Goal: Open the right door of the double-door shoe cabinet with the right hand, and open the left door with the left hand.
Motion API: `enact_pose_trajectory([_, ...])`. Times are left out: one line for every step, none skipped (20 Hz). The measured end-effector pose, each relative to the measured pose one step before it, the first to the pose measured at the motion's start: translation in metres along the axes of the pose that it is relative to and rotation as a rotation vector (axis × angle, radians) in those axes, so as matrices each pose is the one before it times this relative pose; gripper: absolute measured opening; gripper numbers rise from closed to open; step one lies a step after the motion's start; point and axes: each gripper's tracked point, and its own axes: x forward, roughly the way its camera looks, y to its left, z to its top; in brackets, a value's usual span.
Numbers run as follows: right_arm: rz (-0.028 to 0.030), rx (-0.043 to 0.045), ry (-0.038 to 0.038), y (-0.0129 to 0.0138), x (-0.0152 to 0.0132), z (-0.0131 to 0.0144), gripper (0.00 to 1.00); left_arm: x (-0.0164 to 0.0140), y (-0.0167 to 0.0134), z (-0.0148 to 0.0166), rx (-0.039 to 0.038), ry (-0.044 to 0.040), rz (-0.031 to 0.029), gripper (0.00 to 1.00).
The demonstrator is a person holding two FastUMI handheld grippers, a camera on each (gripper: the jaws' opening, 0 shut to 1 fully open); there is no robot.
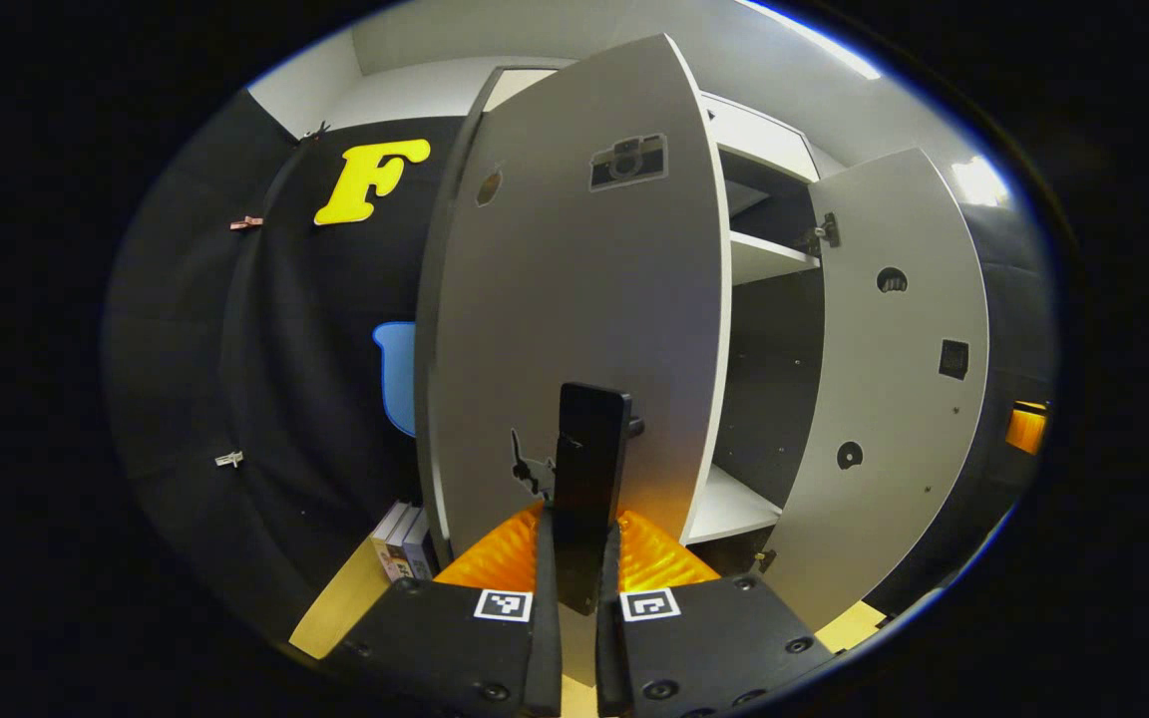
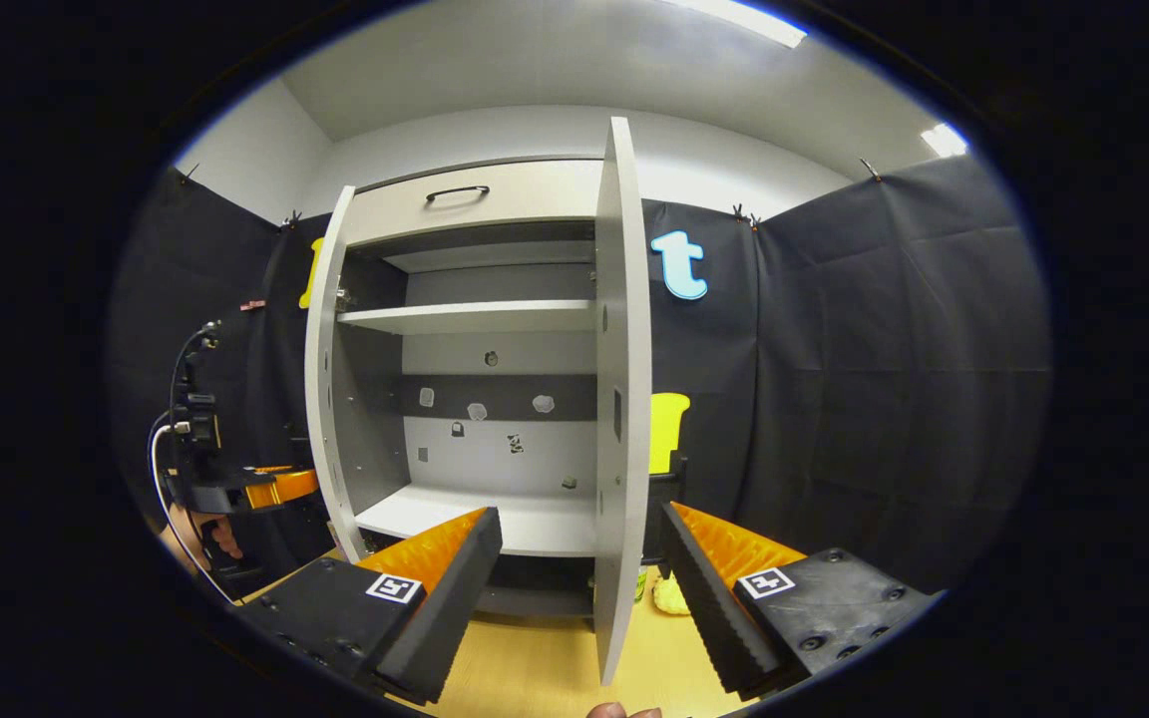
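left tongs (image 1: 574,588): clamped on handle (image 1: 589,479) of left door (image 1: 555,299), door swung wide
right tongs (image 2: 579,578): gaping, holding nothing, astride right door (image 2: 622,399) edge
tip: pull along hinge arc, grip square

The shoe cabinet (image 2: 475,399) stands against the booth wall, both doors swung out toward the viewer. In the right gripper view, the left door (image 2: 323,399) hangs at the cabinet's left edge and the right door (image 2: 619,399) stands edge-on between the right tool (image 2: 574,588) fingers. Shelves (image 2: 465,317) lie inside, a drawer (image 2: 475,199) above. The left tool (image 1: 574,598) closes on the left door's handle (image 1: 589,479). Books (image 1: 403,543) stand beside the cabinet's left side.
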Motion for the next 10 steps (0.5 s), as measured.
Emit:
enact_pose_trajectory([-0.00393,0.00237,-0.00374,0.00220,-0.00016,0.00174,0.99,-0.00529,0.00682,0.00032,-0.00224,-0.00086,0.00260,0.18])
enact_pose_trajectory([-0.00075,-0.00171,-0.00271,0.00296,-0.00011,0.00096,0.99,-0.00430,0.00633,-0.00038,-0.00094,0.00202,0.00132,0.18])
enact_pose_trajectory([0.00211,-0.00156,-0.00504,0.00407,0.00001,0.00195,0.99,-0.00430,0.00525,0.00018,-0.00124,0.00357,0.00057,0.18])
enact_pose_trajectory([0.00414,-0.00230,-0.00475,0.00434,-0.00022,0.00195,0.99,-0.00332,0.00538,-0.00073,-0.00254,0.00300,0.00289,0.19])
enact_pose_trajectory([0.00313,-0.00282,-0.00643,0.00406,-0.00018,0.00154,0.99,-0.00336,0.00678,0.00067,-0.00233,0.00237,0.00646,0.19])
enact_pose_trajectory([0.00087,-0.00361,-0.00345,0.00433,-0.00039,0.00049,0.99,-0.00351,0.00590,0.00000,-0.00205,0.00342,0.00722,0.18])
enact_pose_trajectory([0.00206,-0.00254,0.00143,0.00346,-0.00044,-0.00162,0.99,-0.00331,0.00538,0.00048,-0.00064,-0.00109,0.00594,0.17])
enact_pose_trajectory([0.00105,-0.00008,0.00232,0.00271,-0.00156,-0.00175,0.99,-0.00034,0.00502,0.00022,0.00142,0.00018,0.00153,0.17])
enact_pose_trajectory([0.00319,0.00030,0.00322,0.00252,0.00084,-0.00096,0.99,-0.00144,0.00352,0.00055,0.00250,-0.00560,-0.00081,0.17])
enact_pose_trajectory([0.00454,0.00126,0.00301,0.00319,0.00007,-0.00089,0.99,-0.00130,0.00404,0.00045,0.00309,-0.00287,-0.00022,0.18])
